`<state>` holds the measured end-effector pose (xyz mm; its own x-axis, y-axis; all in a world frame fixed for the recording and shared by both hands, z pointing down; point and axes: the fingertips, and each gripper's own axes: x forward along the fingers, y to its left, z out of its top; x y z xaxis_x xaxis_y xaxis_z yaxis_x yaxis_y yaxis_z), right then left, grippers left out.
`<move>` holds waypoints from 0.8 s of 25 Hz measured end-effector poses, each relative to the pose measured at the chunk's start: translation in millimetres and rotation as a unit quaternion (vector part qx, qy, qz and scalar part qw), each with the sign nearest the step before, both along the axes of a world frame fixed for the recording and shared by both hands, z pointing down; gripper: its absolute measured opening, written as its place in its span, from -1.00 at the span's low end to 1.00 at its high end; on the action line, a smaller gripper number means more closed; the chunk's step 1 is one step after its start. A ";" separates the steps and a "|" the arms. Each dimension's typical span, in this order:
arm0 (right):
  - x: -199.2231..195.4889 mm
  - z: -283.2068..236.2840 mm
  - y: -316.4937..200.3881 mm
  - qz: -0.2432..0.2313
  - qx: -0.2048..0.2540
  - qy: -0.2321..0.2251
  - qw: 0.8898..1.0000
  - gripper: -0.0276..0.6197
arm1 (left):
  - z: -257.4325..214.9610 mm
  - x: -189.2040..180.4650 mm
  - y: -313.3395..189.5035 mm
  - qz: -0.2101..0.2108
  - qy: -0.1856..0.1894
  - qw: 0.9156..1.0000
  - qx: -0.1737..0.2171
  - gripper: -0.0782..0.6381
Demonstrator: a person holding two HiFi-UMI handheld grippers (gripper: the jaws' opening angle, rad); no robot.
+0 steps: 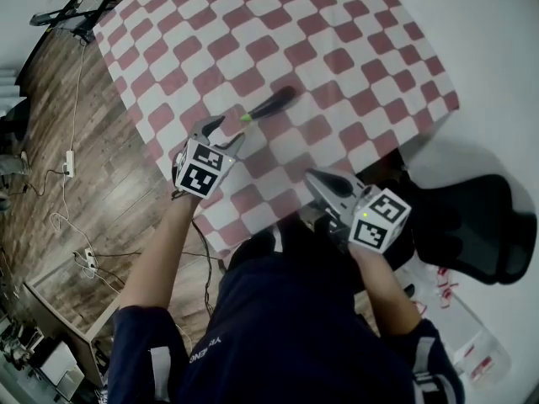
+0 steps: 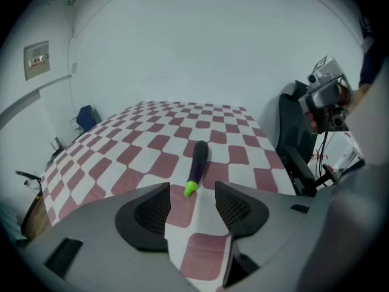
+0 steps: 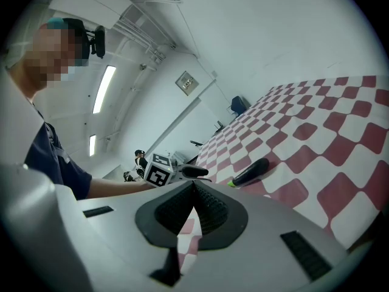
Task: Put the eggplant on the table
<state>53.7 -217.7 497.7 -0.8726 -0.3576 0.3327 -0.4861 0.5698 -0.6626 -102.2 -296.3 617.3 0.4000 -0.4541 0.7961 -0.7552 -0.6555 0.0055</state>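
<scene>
At the far left of the head view, a brown wooden plank floor [image 1: 46, 116] carried loose white cables [image 1: 61, 217]. To its right stood the table [image 1: 354, 23], covered by a red-and-white checked cloth [image 1: 210, 66].

The grey left gripper [image 1: 229, 131], topped by its black-and-white marker cube, hung over the near-left part of the cloth and pointed steeply down. In the left gripper view, the left gripper [image 2: 192, 190] had its jaws spread wide, with only cloth behind the gap. Neither of its ribbed black pads [image 2: 155, 210] pressed on anything.

Just beyond its fingertips lay the long, dark purple eggplant with a bright green stem end [image 1: 271, 103]. It rested flat on the cloth near the middle of the table, with the green end towards the left gripper and the dark body running away from it. In the left gripper view the eggplant [image 2: 198, 160] showed just past the opening, apart from both pads.

Further right, the grey right gripper [image 1: 313, 178] sat at the near edge of the table, in front of the person's dark blue top [image 1: 286, 335]. In the right gripper view, the right gripper [image 3: 194, 187] had its jaws closed together and held nothing. The eggplant [image 3: 252, 171] lay well ahead of it on the cloth.

At the far right stood a black office chair [image 1: 472, 225].
</scene>
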 end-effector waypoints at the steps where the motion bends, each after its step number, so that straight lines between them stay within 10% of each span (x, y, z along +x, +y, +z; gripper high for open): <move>1: -4.1 -3.1 3.5 -0.002 0.004 0.001 1.000 -0.87 | -9.0 -2.2 8.0 -0.007 0.014 1.000 0.008 -0.11; 12: -55.4 -48.3 41.1 -0.036 0.066 0.001 0.997 -0.87 | -125.4 -9.0 95.2 -0.058 0.202 0.972 0.100 -0.39; 20: -82.1 -83.3 60.4 -0.052 0.119 0.003 0.991 -0.87 | -177.7 -20.9 137.9 -0.076 0.265 0.951 0.143 -0.65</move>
<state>-28.3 -157.3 414.3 -0.9073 -0.3344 0.2549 -0.4197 0.7573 -0.5004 -123.1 -158.4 439.6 0.6223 -0.7069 0.3362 -0.7826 -0.5708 0.2486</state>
